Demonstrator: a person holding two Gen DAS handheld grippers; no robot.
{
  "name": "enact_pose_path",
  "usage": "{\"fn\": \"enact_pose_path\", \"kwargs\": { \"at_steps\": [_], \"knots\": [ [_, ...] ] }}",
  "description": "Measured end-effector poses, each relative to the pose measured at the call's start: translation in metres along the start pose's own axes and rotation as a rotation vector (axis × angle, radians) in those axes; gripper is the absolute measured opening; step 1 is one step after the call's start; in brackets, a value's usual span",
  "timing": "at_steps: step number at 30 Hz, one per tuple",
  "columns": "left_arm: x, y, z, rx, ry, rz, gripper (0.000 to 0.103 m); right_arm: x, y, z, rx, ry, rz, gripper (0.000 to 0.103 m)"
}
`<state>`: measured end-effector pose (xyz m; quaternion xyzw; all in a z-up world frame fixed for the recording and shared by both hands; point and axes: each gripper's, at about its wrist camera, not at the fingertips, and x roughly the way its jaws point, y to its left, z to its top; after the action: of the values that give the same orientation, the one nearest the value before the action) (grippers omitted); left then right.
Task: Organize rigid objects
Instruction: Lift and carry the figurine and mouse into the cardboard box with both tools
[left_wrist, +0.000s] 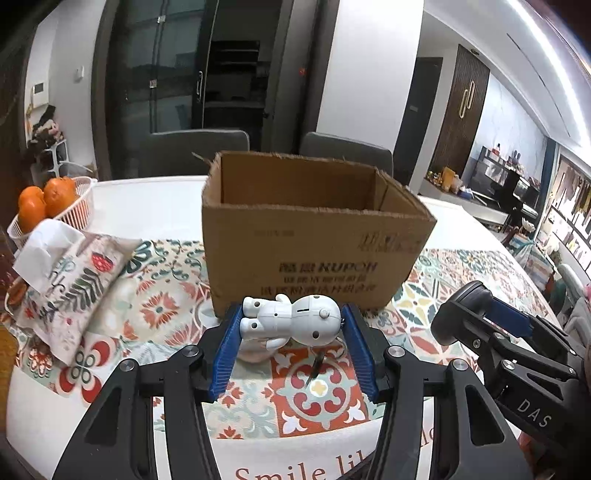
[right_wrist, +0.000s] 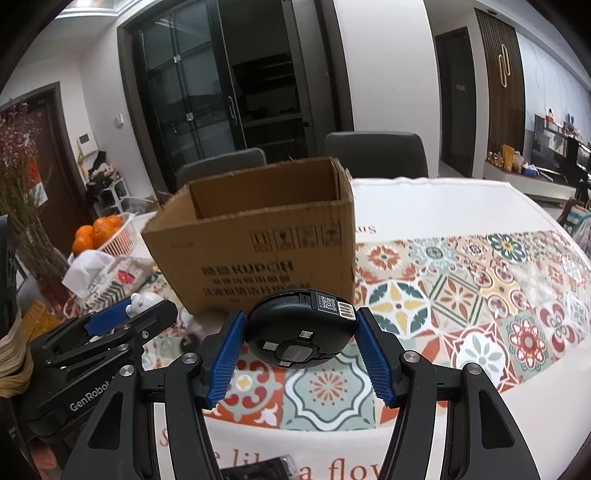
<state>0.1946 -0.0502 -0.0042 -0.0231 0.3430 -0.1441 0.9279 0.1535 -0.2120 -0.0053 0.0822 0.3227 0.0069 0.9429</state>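
My left gripper is shut on a white toy figure, which lies sideways between the blue pads, lifted above the patterned cloth. Just beyond it stands an open cardboard box; its inside is mostly hidden. My right gripper is shut on a round black cable reel with a QR label, also held above the table, in front of the same cardboard box. The right gripper shows at the right edge of the left wrist view; the left gripper with the toy shows at the left of the right wrist view.
A fabric tissue pouch lies left of the box, with a white basket of oranges behind it. Two grey chairs stand behind the table. A dark flat object lies at the near table edge.
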Motion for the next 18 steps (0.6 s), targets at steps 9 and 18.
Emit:
{"fn": "enact_pose_path", "kwargs": {
  "at_steps": [9,18],
  "knots": [
    [-0.017,0.003,0.025,0.002,-0.042,-0.006,0.053,-0.011,0.009,0.023,-0.01,-0.059,0.034,0.061],
    [-0.025,0.004,0.052,0.016,-0.076,-0.013,0.053,-0.013,0.017,0.047,-0.017,-0.104,0.056,0.061]
  ]
}}
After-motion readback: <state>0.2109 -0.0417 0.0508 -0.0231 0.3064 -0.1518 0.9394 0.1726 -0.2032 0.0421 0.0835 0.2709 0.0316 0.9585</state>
